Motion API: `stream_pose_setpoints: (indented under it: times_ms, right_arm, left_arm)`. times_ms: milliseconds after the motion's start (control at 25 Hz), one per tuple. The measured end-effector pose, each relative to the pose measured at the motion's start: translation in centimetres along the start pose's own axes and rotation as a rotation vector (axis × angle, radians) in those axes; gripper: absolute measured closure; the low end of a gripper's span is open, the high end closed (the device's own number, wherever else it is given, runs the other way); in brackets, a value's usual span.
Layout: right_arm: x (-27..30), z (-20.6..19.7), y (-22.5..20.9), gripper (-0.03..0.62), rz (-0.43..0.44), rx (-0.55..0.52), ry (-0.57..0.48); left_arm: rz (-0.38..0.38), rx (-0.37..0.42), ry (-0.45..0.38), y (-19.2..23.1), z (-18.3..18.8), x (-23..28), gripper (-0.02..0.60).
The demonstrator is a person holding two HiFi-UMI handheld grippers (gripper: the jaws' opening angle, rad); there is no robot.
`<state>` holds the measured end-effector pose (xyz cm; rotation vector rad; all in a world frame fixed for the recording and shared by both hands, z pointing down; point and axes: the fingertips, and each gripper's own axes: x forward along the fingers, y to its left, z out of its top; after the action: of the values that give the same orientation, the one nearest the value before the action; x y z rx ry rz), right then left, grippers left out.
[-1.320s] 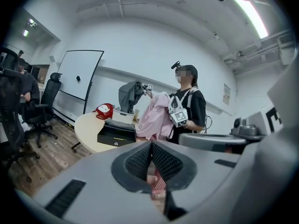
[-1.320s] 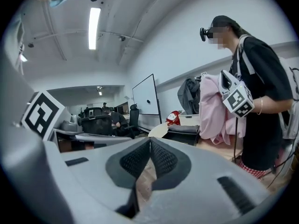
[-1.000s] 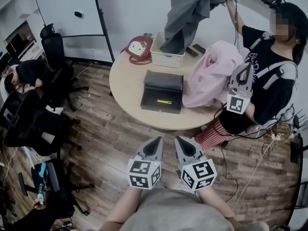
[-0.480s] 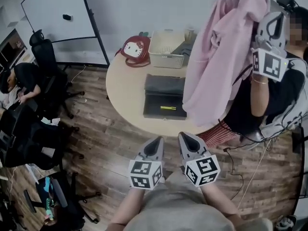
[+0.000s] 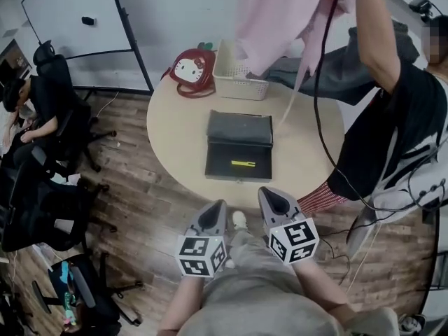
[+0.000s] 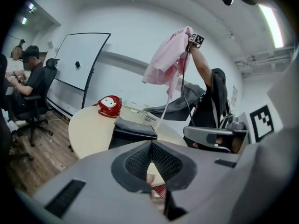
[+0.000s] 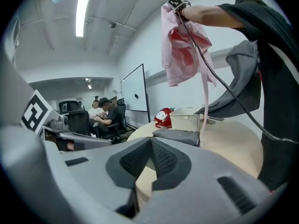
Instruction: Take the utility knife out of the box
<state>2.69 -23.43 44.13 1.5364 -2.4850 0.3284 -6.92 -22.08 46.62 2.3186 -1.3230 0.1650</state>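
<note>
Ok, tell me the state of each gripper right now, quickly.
Left gripper: closed, holding nothing.
Right gripper: closed, holding nothing.

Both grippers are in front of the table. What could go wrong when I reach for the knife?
1. The pink garment held over the table trails a strap beside the open box; it could snag a gripper or cover the utility knife.
2. The left gripper and right gripper are shut; they must open before reaching the knife.
</note>
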Motion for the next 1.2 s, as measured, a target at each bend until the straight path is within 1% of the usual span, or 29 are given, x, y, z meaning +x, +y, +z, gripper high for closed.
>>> stream_pose_setpoints:
  times_ms: [240, 440, 640, 800, 920, 1160, 1200]
  right_arm:
    - [3.9, -0.4, -1.6, 0.594, 0.019, -0.013, 0.03]
    - [6.7, -0.7, -2.8, 0.594, 0.028, -0.026, 0.057]
    - [9.6, -1.6, -4.8, 0.594, 0.029, -0.059, 0.12]
    - [11.9, -3.4, -6.1, 0.592, 0.041, -0.112, 0.199]
    - [13.7, -5.2, -6.7, 0.592, 0.066, -0.164, 0.279]
    - [16.2, -9.4, -6.1, 0.59, 0.185, -0.284, 0.491]
    - [16.4, -10.0, -6.0, 0.577, 0.203, -0.312, 0.529]
  left_arm:
    - [0.033, -0.007, 0.018, 2.5, 0.2, 2.6, 0.578]
    - [0.039, -0.023, 0.026, 4.0, 0.7, 4.7, 0.578]
    - [0.046, -0.031, 0.043, 5.1, 1.1, 6.8, 0.578]
    - [0.053, -0.046, 0.049, 5.9, 1.2, 8.1, 0.578]
    - [0.057, -0.052, 0.059, 6.3, 1.1, 9.0, 0.578]
    - [0.067, -0.068, 0.066, 7.1, 1.2, 9.7, 0.578]
    - [0.069, -0.07, 0.067, 7.2, 1.1, 9.8, 0.577]
